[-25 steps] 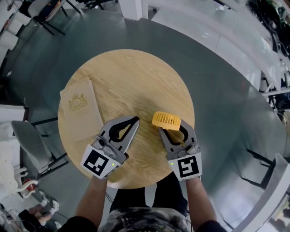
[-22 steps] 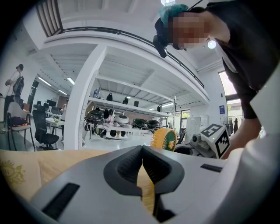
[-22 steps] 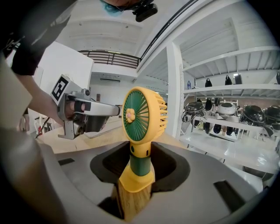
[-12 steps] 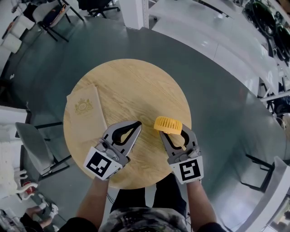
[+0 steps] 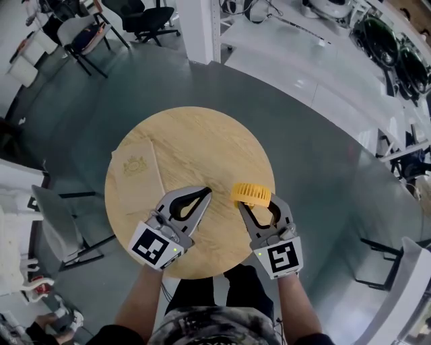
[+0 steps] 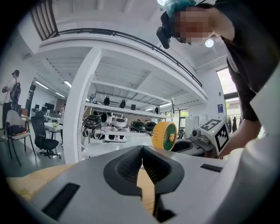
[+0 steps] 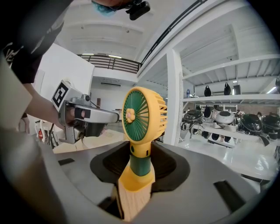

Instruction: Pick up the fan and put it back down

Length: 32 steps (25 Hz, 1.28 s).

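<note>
A small yellow hand fan with a green grille stands upright between the jaws of my right gripper, which is shut on its green and yellow handle. The fan hangs in the air above the near right part of the round wooden table. Beside it on the left, my left gripper is shut with nothing between its fingertips. From the left gripper view the fan shows to the right, with the right gripper behind it.
A tan booklet with a gold crest lies on the table's left side. A grey chair stands at the left, dark chairs and a white column behind. Long white shelves with helmets run along the right.
Both grippers have risen higher above the table, and the fan has gone up with the right one. The table looks smaller and farther below. The grip on the fan is unchanged.
</note>
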### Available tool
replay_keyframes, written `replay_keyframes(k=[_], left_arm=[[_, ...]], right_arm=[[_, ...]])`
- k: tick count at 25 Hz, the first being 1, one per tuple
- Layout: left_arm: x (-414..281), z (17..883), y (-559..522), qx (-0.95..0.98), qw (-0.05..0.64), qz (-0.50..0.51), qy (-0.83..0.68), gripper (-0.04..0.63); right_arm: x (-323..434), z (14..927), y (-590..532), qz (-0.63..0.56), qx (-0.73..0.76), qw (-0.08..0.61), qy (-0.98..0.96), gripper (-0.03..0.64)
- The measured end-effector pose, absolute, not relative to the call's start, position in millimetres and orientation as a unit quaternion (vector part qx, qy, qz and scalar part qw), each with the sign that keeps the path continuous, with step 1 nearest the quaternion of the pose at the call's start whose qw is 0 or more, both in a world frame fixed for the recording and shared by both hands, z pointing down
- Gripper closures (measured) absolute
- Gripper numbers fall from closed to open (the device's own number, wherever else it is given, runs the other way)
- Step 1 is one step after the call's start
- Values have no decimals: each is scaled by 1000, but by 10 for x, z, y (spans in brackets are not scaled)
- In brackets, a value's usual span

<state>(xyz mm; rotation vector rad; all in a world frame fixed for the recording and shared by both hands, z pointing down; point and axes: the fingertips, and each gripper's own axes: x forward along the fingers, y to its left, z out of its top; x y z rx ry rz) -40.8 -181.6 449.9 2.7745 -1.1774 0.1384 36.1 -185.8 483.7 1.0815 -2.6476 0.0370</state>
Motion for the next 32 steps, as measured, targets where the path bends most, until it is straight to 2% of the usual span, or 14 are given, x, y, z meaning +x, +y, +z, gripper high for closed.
replay_keyframes(k=[24,26,32], left_arm=[[-414,3123,-1335,922,74,36,-379,575],[-400,3014,-1321,923,72,38,-375,576],[-369,2715,-1296,929,52,41,-365,575]], right_arm=[[316,3173,-1335,11,373,135,-918,465],[326,3056,-1318,6,372,121,-921,465],[348,2778,-1248,5,364,134,-921,465]])
